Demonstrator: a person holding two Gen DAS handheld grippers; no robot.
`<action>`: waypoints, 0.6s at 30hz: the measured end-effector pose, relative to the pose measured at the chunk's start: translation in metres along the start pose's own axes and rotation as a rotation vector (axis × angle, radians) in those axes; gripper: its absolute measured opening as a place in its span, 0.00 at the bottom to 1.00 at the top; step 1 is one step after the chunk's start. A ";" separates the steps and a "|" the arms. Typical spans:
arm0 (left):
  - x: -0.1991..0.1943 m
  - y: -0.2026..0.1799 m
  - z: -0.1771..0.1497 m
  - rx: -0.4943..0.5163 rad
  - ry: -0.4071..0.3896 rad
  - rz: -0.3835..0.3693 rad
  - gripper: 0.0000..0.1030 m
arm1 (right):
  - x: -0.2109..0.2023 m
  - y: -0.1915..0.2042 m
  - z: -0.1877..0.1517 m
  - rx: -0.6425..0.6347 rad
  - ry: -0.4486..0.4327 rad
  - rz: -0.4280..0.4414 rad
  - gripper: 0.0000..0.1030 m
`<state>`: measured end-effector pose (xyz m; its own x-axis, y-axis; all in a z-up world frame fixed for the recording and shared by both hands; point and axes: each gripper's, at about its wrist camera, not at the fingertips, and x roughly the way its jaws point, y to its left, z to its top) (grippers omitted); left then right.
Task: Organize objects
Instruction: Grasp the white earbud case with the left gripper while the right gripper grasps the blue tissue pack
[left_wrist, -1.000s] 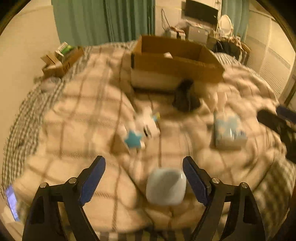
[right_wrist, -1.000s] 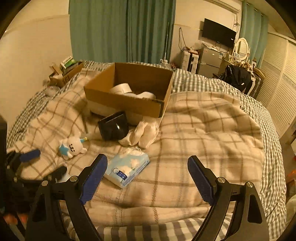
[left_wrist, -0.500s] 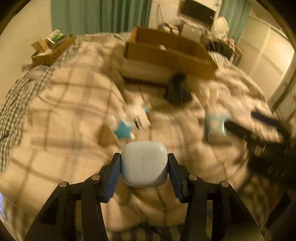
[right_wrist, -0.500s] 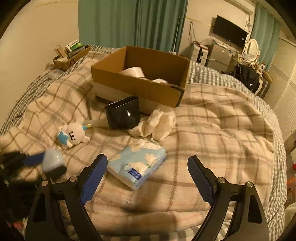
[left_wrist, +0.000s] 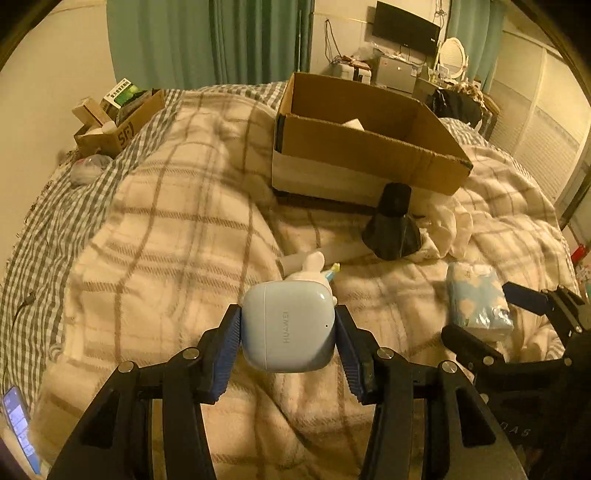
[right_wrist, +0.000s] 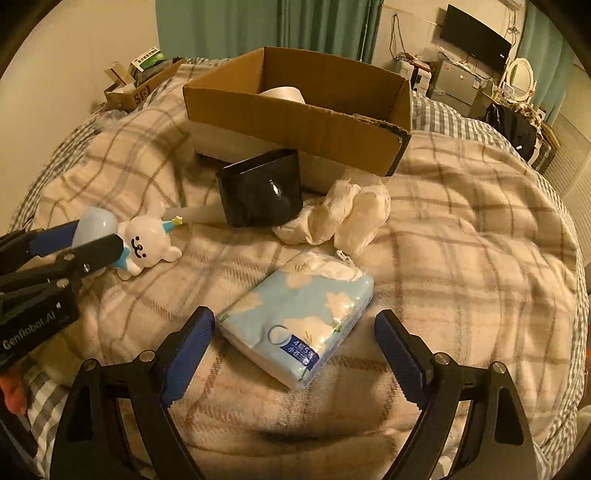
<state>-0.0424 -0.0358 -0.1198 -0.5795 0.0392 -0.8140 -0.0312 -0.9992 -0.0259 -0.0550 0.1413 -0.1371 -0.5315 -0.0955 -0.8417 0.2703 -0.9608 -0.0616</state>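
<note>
My left hand-held gripper (left_wrist: 288, 332) points level across the bed, clamping the pale blue earbud case (left_wrist: 289, 326) above the blanket (left_wrist: 177, 236); the cardboard box (left_wrist: 354, 147) lies at one o'clock. My right hand-held gripper (right_wrist: 293, 354) hovers spread wide, straddling the tissue pack (right_wrist: 299, 321).

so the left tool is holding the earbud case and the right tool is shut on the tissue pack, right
Not quite. The left tool does hold the earbud case, but the right tool is open around the tissue pack, as the right wrist view shows.
</note>
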 end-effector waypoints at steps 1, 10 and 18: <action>-0.001 -0.001 -0.002 0.002 0.001 -0.001 0.49 | 0.000 0.000 0.000 -0.003 -0.001 -0.002 0.76; -0.006 -0.004 -0.004 0.012 -0.007 -0.021 0.49 | -0.012 0.000 -0.002 -0.001 -0.048 0.000 0.66; -0.012 -0.005 0.026 0.024 -0.022 -0.071 0.49 | -0.059 -0.005 0.021 -0.019 -0.178 0.016 0.65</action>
<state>-0.0561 -0.0312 -0.0950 -0.5929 0.1100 -0.7978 -0.0922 -0.9934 -0.0684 -0.0417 0.1467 -0.0757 -0.6602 -0.1566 -0.7346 0.2940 -0.9539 -0.0609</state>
